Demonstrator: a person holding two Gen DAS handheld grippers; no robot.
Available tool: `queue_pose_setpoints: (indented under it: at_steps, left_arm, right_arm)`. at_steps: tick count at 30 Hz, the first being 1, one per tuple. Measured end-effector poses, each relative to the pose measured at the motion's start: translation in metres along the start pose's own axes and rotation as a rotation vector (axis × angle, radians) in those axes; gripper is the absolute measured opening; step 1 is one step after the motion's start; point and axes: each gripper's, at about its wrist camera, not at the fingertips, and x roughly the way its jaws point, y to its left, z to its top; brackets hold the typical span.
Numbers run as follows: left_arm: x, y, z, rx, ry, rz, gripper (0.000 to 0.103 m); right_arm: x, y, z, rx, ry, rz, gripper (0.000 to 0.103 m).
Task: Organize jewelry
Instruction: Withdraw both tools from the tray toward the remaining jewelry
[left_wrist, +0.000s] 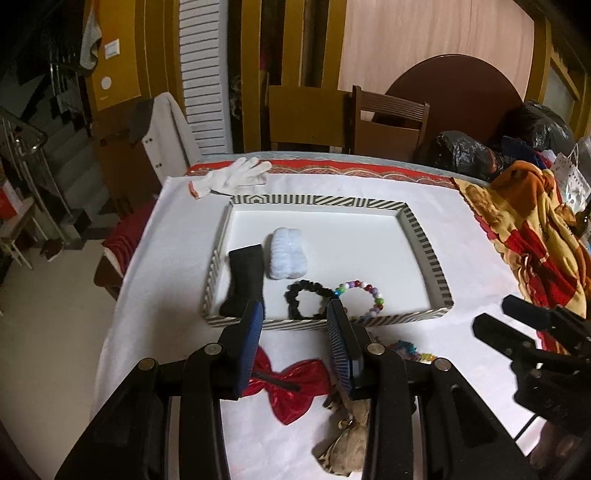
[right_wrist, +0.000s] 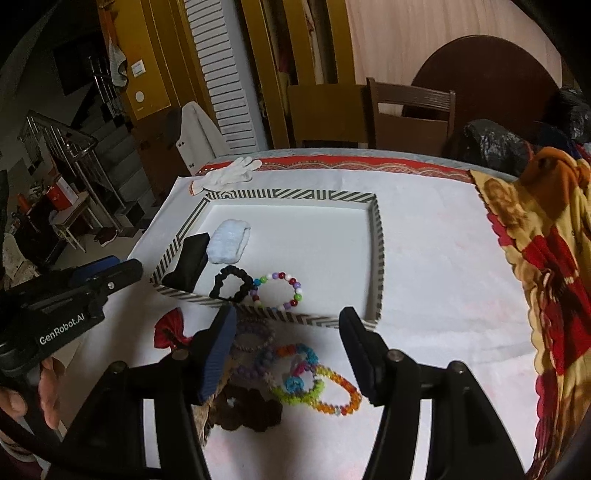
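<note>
Between picks. Left gripper (left_wrist: 295, 317) spread, empty, just short of striped tray (left_wrist: 424, 236). Right gripper (right_wrist: 288, 325) spread, empty, above loose bracelets (right_wrist: 314, 380). Next, likely: lower, pinch one, carry forward into tray.

Home dining room: wooden chairs (left_wrist: 388, 118), staircase (right_wrist: 74, 147), cloth-covered table (left_wrist: 369, 192).

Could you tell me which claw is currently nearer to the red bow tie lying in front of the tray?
Left. The left claw hangs open right over the red bow tie. The right claw, also open, sits off to its right, above the pile of beaded bracelets.
</note>
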Motion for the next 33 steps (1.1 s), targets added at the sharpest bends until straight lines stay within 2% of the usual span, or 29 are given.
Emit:
queue_pose_setpoints:
  at_steps: [12, 33]
  left_arm:
    - [-0.016, 0.001, -0.021, -0.015, -0.011, 0.010, 0.028]
    - [-0.014, 0.007, -0.029, -0.027, 0.028, 0.022, 0.028]
  right_arm:
    - [-0.022, -0.001, -0.024, 0.015, -0.010, -0.012, 0.063]
    - [-0.018, -0.001, -0.032, 0.011, 0.021, -0.013, 0.066]
